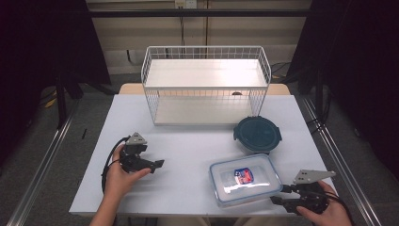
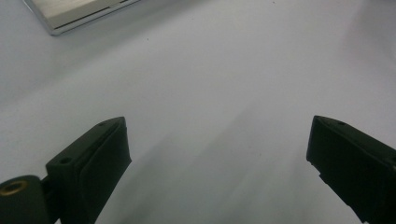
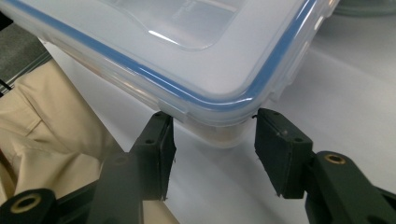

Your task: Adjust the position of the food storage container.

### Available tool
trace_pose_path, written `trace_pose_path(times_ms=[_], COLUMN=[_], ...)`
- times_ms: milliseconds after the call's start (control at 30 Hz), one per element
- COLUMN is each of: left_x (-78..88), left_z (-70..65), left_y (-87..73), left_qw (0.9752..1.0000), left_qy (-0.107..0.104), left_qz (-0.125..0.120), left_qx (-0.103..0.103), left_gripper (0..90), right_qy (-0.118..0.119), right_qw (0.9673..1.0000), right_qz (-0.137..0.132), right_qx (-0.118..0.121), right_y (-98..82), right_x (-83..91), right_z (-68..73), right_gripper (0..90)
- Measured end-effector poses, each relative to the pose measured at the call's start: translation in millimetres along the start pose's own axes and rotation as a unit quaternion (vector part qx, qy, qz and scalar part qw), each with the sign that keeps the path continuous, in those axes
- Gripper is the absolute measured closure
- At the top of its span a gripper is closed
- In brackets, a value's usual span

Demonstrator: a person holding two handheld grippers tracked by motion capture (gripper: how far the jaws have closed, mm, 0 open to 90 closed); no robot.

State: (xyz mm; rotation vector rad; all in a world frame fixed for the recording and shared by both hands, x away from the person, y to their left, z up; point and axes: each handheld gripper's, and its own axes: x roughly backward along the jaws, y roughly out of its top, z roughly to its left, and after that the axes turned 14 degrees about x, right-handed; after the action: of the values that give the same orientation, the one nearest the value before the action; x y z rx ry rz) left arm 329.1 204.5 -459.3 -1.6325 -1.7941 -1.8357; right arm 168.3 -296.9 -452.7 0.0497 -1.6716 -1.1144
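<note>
A clear rectangular container with a blue seal and a red-and-blue label lies on the white table, near the front right. My right gripper points left at its near right corner. In the right gripper view the jaws of the right gripper straddle that corner of the container, tips just under the lid's rim, with slim gaps at the pads. My left gripper rests at the front left, held by a hand. Its jaws stand wide open over bare table.
A round dark teal lidded container sits behind the clear one. A white wire two-level rack stands at the back centre; its base corner shows far off. The table's front edge runs beside the right gripper, with a beige trouser leg below.
</note>
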Motion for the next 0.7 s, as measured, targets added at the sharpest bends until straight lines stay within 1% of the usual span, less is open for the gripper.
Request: trace_pose_path(times_ms=[67,100,133,167,200,267,367,433,467,533,633,700], left_x=[1.9,1.9,2.5,2.5,3.6,5.2,6.6,7.4,7.4,8.1,10.6,12.7], left_z=[0.8,0.8,1.4,1.4,1.5,1.8,2.2,2.5,2.5,1.4,0.1,-0.8], left_y=[-1.2,-1.2,-2.7,-2.7,-3.0,-4.5,-6.2,-7.3,-7.3,-9.4,-9.4,-9.4], left_qw=[1.0,1.0,1.0,1.0,1.0,0.9999,0.9999,0.9999,0.9999,0.9997,0.9997,0.9996], left_qy=[0.001,0.001,-0.001,-0.001,0.002,0.007,0.006,0.009,0.009,0.004,0.006,0.001], left_qz=[-0.001,-0.001,-0.003,-0.003,-0.001,-0.001,-0.001,0.001,0.001,0.005,0.008,0.003], left_qx=[0.002,0.002,0.006,0.006,0.006,0.009,0.011,0.012,0.012,0.022,0.024,0.028], left_gripper=[6.0,6.0,6.0,6.1,6.2,6.3,6.5,6.7,6.8,7.2,7.2,7.3], right_qy=[0.004,0.004,0.002,0.002,-0.001,0.001,0.002,0.007,0.007,0.009,0.009,0.007], right_qw=[1.0,1.0,1.0,1.0,0.9999,0.9999,0.9999,0.9998,0.9998,0.9998,0.9998,0.9997], right_qz=[0.002,0.002,-0.002,-0.002,-0.007,-0.007,-0.011,-0.016,-0.016,-0.017,-0.017,-0.017], right_qx=[0.002,0.002,0.005,0.005,0.011,0.012,0.008,0.011,0.011,0.009,0.01,0.017], right_y=[5.6,5.6,10.2,10.2,13.3,16.5,21.3,24.7,24.7,30.8,35.6,40.1], right_x=[-5.1,-5.1,-10.0,-10.0,-13.7,-16.8,-22.4,-26.9,-26.9,-33.1,-37.6,-42.3], right_z=[3.5,3.5,7.5,7.5,9.3,10.6,13.5,14.1,14.1,16.7,18.5,19.9], right_gripper=[47.7,47.7,48.4,48.4,48.6,48.8,49.5,49.6,49.6,49.8,49.7,49.6])
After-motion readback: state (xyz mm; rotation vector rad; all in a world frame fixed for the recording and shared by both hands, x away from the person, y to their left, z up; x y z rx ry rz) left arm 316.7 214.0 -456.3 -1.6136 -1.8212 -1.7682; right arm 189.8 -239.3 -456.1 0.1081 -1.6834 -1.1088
